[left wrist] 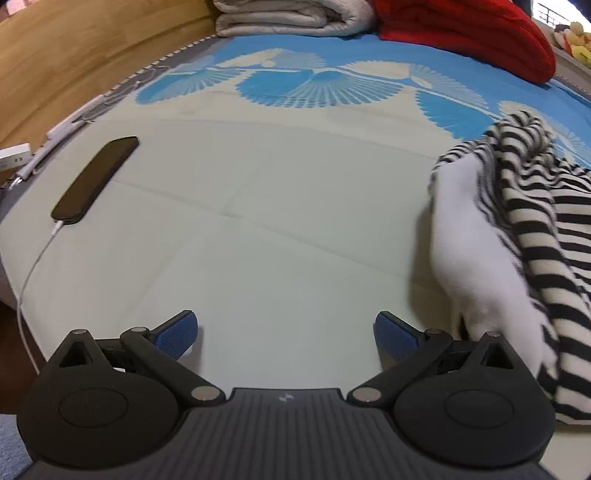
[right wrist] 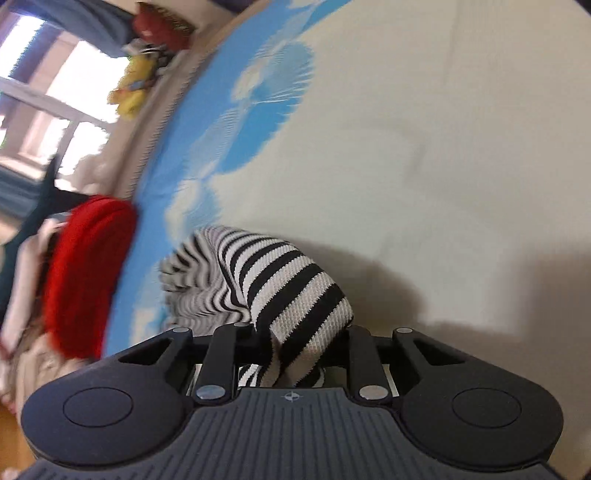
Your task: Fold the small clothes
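A black-and-white striped knit garment lies crumpled on the right of the bed, its white inner side turned up. My left gripper is open just left of it over bare sheet, and its blue pads hold nothing. In the right wrist view the striped garment bunches up between the drawn-in fingers of my right gripper. That gripper is shut on the cloth, which hides its fingertips. This view is rolled sideways and blurred.
A black phone with a white cable lies at the left of the pale sheet. A folded grey blanket and red knitwear sit at the back. Plush toys and a wooden bed frame border the bed.
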Motion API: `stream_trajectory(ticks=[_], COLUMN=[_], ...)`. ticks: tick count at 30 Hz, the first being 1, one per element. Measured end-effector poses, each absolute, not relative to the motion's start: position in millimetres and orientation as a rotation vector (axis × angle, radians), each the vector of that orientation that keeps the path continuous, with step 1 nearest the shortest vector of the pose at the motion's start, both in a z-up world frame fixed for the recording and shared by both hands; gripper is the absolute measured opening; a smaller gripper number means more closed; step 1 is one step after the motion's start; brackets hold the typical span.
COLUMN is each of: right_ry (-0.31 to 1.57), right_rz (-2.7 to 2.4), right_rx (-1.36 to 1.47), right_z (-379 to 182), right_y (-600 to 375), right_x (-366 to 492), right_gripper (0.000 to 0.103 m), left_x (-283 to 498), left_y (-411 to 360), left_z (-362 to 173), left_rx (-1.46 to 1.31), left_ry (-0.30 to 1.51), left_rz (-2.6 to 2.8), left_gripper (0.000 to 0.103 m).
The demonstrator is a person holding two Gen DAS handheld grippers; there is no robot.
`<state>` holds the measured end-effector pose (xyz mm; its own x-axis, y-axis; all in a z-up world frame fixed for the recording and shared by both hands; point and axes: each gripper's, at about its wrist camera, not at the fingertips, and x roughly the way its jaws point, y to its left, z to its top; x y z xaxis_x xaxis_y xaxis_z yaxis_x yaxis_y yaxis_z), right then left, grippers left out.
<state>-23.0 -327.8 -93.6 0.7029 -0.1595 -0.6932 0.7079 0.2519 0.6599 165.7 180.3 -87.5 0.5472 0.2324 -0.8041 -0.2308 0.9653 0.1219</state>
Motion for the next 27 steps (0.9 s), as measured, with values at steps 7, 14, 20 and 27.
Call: stream_trajectory(ticks=[7,14,20,27], right_ry=[0.445,0.376,0.551,0.463], right_rz=[-0.493,0.04,0.271,0.29], right_rx=[0.592,-0.137,-0.433,-0.359], right_z=[-7,8,-78,-53], right_y=[-233,-17,68,67], right_x=[26,57,39,34], right_gripper=[0.022,0.022,0.023,0.023], left_x=[166,165,161,159], left_y=[193,213,220,219], left_z=[-83,-78,-78,-77], left_rx=[-0.092,-0.161,-0.202,-0.214], left_ry=[0.969,0.974,0.99,0.981], left_rz=[0.264,0.286,0.273,0.261], left_gripper=[0.103,0.103,0.103,0.103])
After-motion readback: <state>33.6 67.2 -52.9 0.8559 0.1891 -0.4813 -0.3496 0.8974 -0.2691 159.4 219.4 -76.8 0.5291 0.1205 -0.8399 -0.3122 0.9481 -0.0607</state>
